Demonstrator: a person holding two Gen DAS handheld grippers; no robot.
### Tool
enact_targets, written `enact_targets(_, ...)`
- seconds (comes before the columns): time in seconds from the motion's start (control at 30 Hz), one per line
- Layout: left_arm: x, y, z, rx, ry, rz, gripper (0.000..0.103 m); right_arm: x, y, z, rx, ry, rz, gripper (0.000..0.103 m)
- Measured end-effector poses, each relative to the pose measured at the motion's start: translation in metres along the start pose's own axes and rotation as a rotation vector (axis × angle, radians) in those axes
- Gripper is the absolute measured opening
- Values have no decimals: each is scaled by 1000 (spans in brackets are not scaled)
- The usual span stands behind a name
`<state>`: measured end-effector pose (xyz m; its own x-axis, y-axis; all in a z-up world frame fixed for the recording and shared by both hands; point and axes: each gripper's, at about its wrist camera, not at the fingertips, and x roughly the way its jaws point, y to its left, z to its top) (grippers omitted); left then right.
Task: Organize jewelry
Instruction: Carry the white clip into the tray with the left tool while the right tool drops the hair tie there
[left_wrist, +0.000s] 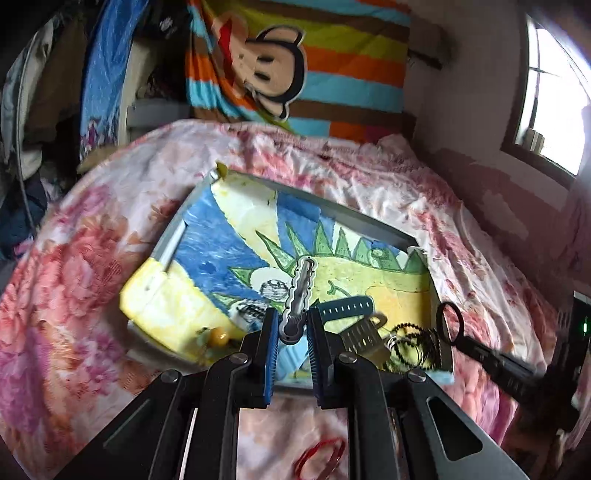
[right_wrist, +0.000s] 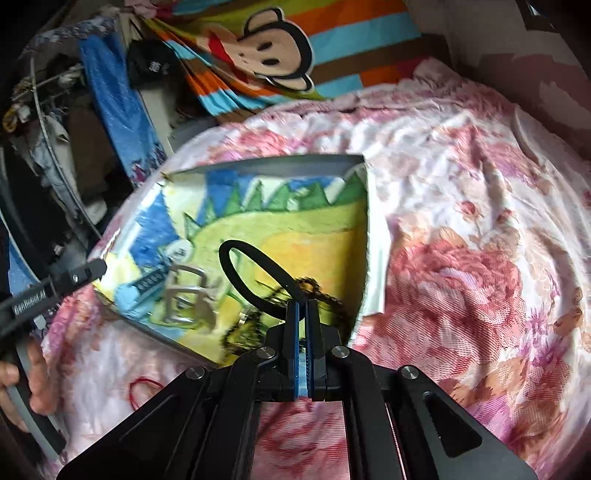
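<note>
Left gripper (left_wrist: 291, 332) has its blue-padded fingers nipped onto the rounded end of a wavy silver hair clip (left_wrist: 300, 291), and the clip sticks up toward twelve o'clock, clear of the tray below. Right gripper (right_wrist: 303, 306) is squeezed all but shut, and a black hair band (right_wrist: 255, 273) loops out from between its fingers toward ten o'clock, pinched at its near end.

Under both lies the grey-rimmed tray (left_wrist: 347, 210), lined with a blue, yellow and green drawing, sitting on the floral bedspread (left_wrist: 74, 258). In the left wrist view a dark watch strap (left_wrist: 343, 306) lies on the tray at three o'clock from the clip. Beyond that is a blurred silver piece, and then a black beaded chain (left_wrist: 410, 343) with thin rings near the tray's right corner. A red band (left_wrist: 321, 458) rests on the bedspread at six o'clock, off the tray.
</note>
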<state>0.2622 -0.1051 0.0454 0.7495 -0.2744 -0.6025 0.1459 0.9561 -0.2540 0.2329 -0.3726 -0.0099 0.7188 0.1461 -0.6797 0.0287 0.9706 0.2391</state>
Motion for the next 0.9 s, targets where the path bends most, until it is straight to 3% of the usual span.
enact_targets(0.27,27,-8,-4,-19,82,34,14,4,-1,-6,-16,9,-16,3)
enact_targets(0.77,32,-22,-7,50,132,59,15,12,8,-10,-45,61,-23,4)
enact_targets(0.87,30,-23,-8,63,141,45,23,11,9,-9,-51,65,-35,4)
enact_targets(0.9,29,-24,-9,62,141,38,32,10,10,-9,-54,66,-36,4)
